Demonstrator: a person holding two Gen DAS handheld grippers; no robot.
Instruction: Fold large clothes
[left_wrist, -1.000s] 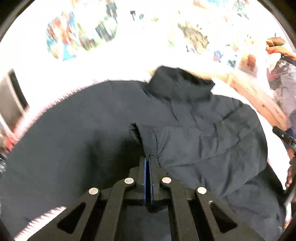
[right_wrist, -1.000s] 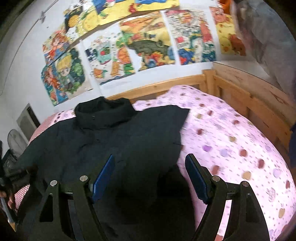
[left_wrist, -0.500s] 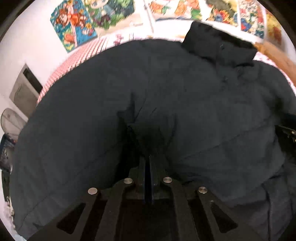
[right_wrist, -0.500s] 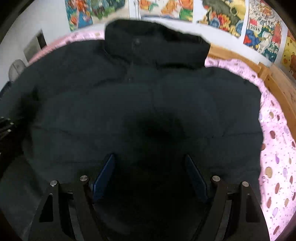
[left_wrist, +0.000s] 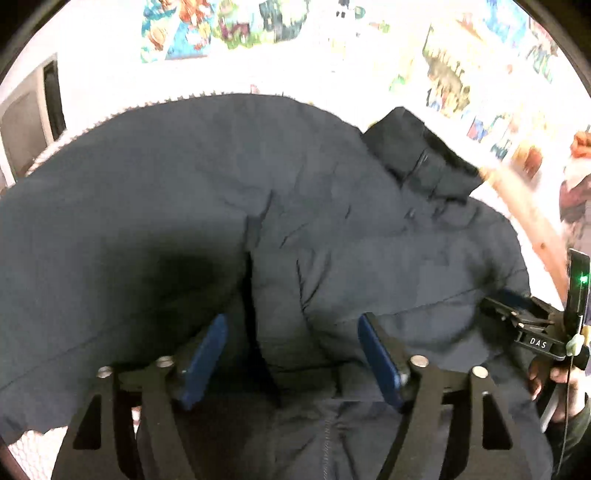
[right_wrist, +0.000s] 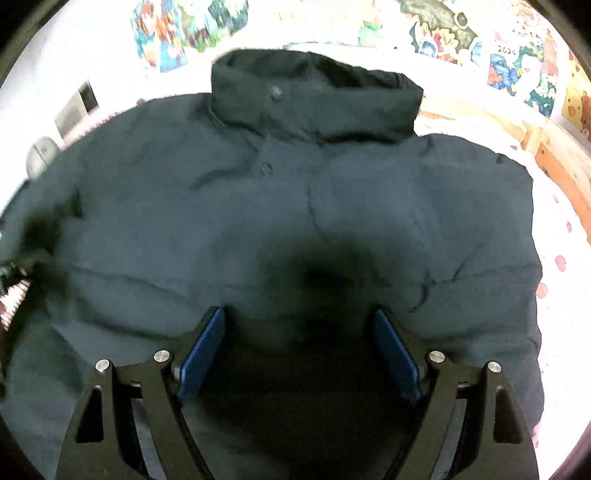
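A large dark puffer jacket (left_wrist: 332, 229) lies spread on the bed, collar (left_wrist: 417, 155) at the far end. In the right wrist view the jacket (right_wrist: 258, 206) fills the frame, its collar (right_wrist: 310, 92) at the top. My left gripper (left_wrist: 291, 350) is open just above the jacket, a fold of fabric lying loose between its blue pads. My right gripper (right_wrist: 299, 343) is open and empty, low over the jacket's middle. The right gripper also shows in the left wrist view (left_wrist: 532, 332) at the jacket's right edge.
The bed has a pink dotted sheet (right_wrist: 561, 266) and a wooden frame (right_wrist: 557, 158) along the right side. Colourful posters (right_wrist: 517, 70) cover the wall behind. A white box (left_wrist: 33, 110) stands at the far left.
My left gripper was shut on a fold of the jacket and has opened, letting it go. Both grippers have dropped closer over the jacket.
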